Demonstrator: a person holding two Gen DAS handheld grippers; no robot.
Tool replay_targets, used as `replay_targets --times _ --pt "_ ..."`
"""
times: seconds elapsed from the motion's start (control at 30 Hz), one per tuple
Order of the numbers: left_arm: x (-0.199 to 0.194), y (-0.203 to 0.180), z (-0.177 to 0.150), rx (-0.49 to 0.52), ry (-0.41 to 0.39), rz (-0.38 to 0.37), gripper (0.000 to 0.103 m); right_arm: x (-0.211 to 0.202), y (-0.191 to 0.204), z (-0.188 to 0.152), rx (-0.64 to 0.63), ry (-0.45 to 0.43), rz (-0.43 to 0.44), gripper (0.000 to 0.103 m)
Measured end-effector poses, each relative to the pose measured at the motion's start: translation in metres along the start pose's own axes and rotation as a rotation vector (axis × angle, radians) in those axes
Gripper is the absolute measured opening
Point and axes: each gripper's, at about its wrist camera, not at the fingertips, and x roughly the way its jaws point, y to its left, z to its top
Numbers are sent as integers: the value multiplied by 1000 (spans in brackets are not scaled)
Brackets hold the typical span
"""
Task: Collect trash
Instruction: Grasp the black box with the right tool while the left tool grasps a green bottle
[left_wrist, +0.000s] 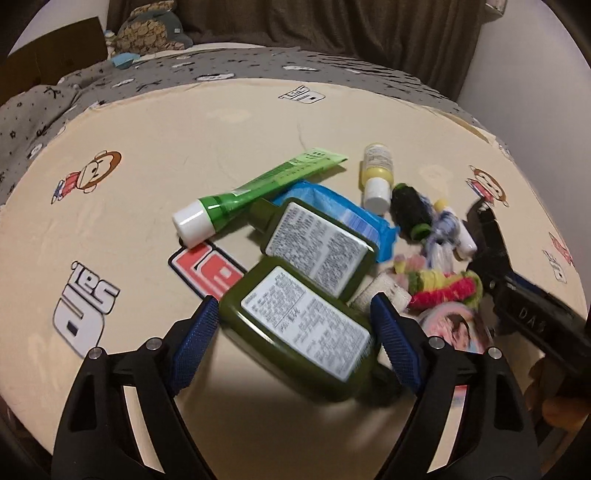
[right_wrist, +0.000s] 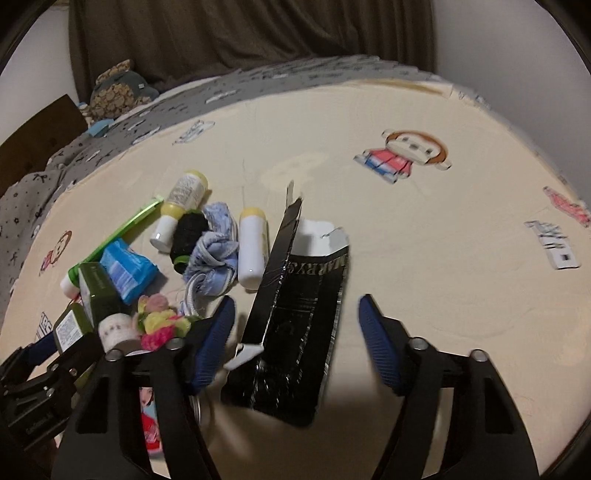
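Black box (right_wrist: 295, 314) lies between spread fingers of right gripper (right_wrist: 295, 339), long axis pointing away; nothing gripped. Left gripper (left_wrist: 291, 339) wide open, straddling green bottle (left_wrist: 299, 332).

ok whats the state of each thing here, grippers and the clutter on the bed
left gripper: open, straddling near green bottle
right gripper: open, black box between fingers
near green bottle: lying flat, label up
far green bottle: lying flat
black box: torn open
green tube: capped, lying
small yellow bottle: capped, on its side
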Motion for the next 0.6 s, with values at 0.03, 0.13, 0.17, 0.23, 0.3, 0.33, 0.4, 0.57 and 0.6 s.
replay_targets --times 0.03,0.13,0.17,0.23,0.3,0.33,0.4,0.57,0.6 --pt "3 2 2 -10 2 -5 78 1 -1 1 -1 -5 -2 56" --pt "6 7 3 -34 6 -35 75 -1 -5 3 3 -13 14 39" --pt "5 8 2 -29 4 -44 75 -2 -6 4 3 -14 23 37" --pt "3 8 -1 -11 0 -53 74 -5 -6 3 -10 -22 27 36" --pt "0 8 -5 1 -2 -59 73 -8 -5 0 -25 -26 31 35" --pt "-1 7 -6 8 -1 -61 72 -10 -4 -1 -31 -27 35 35" --pt "-5 8 -8 13 -3 -61 68 -14 -2 -4 -43 -33 41 35" --pt "-20 11 -16 36 -15 -58 58 -36 3 -12 -84 -63 46 33" --pt "-22 11 -18 44 -15 -55 57 -40 5 -14 -95 -67 48 33"
